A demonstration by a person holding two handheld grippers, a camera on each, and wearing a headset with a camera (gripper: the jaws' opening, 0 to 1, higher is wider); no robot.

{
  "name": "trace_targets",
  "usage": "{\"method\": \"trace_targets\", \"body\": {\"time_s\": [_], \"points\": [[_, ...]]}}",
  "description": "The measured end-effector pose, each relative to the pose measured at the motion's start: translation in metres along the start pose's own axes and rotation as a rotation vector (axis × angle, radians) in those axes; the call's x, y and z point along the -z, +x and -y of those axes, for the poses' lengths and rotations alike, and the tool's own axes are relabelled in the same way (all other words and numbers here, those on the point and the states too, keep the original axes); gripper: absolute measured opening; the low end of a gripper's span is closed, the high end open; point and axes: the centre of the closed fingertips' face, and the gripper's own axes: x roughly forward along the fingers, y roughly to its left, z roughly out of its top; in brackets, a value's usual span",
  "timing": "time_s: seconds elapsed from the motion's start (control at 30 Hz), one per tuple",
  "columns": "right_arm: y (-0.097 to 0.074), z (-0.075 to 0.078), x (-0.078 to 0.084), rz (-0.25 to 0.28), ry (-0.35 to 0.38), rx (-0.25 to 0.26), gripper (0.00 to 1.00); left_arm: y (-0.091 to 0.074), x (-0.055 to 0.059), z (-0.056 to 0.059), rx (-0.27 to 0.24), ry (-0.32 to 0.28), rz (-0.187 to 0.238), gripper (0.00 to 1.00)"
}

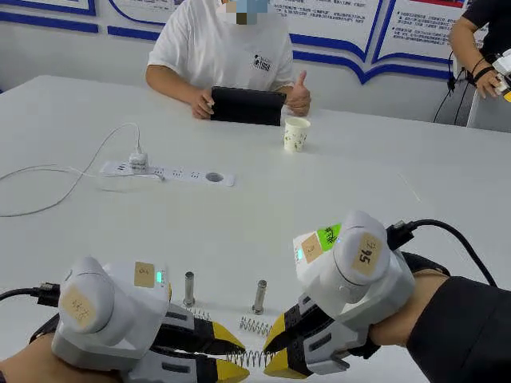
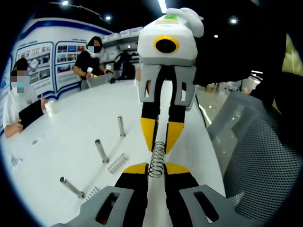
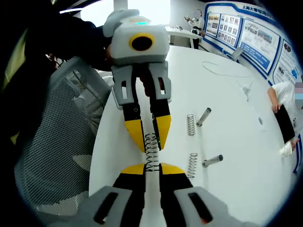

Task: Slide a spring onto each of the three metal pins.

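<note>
While both claws meet tip to tip over the near edge of the white surface (image 1: 335, 199), we hold one spring (image 1: 254, 357) between them, roughly level. Our left claw (image 1: 231, 357) is clenched on one end of it and our right claw (image 1: 273, 351) is clenched on the other, so the coil bridges the small gap between the yellow tips. From the left gripper view the spring (image 2: 156, 160) runs straight from our own jaws to the right claw (image 2: 160, 142) facing us; the right gripper view shows it (image 3: 151, 152) reaching across to the left claw (image 3: 150, 139) in the same way.

Just beyond the claws, three pins (image 2: 101, 151) stand upright in a row on the surface, all of them bare. In the head view we see one pin (image 1: 189, 289) past the left claw and another pin (image 1: 259, 297) ahead of the right claw. Two loose springs (image 1: 255, 325) lie flat among them: one just beside the base of the pin nearer the right claw, the other beside the pin nearer the left claw and partly hidden by that claw.

Farther off, a power strip (image 1: 168, 172) lies with a charger (image 1: 137, 160) plugged in, a cup (image 1: 296, 134) stands well apart from the pins, and a person (image 1: 223, 48) seated opposite holds a dark tablet (image 1: 247, 105). A mesh chair (image 2: 255, 156) sits at our side of the surface.
</note>
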Motion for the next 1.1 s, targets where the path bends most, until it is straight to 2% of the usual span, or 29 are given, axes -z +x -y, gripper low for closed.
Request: {"method": "trace_targets", "body": {"time_s": [0.27,0.43,0.73,0.9,1.1], "points": [[0.000,0.000,0.001,0.003,0.006,-0.002,0.12,0.000,0.001,0.002,0.008,0.019,-0.001,0.11],[0.002,0.000,0.002,0.011,0.020,-0.004,0.16,0.000,-0.003,0.004,0.013,0.025,0.015,0.10],[0.003,-0.001,0.007,0.008,0.030,-0.003,0.12,-0.001,-0.007,0.004,0.009,0.023,0.034,0.10],[0.000,0.000,0.004,0.022,0.039,0.002,0.12,0.000,-0.006,0.004,0.010,0.020,0.030,0.10],[-0.010,0.003,-0.012,0.075,0.056,0.004,0.12,0.000,-0.004,0.003,0.005,0.014,0.025,0.10]]}}
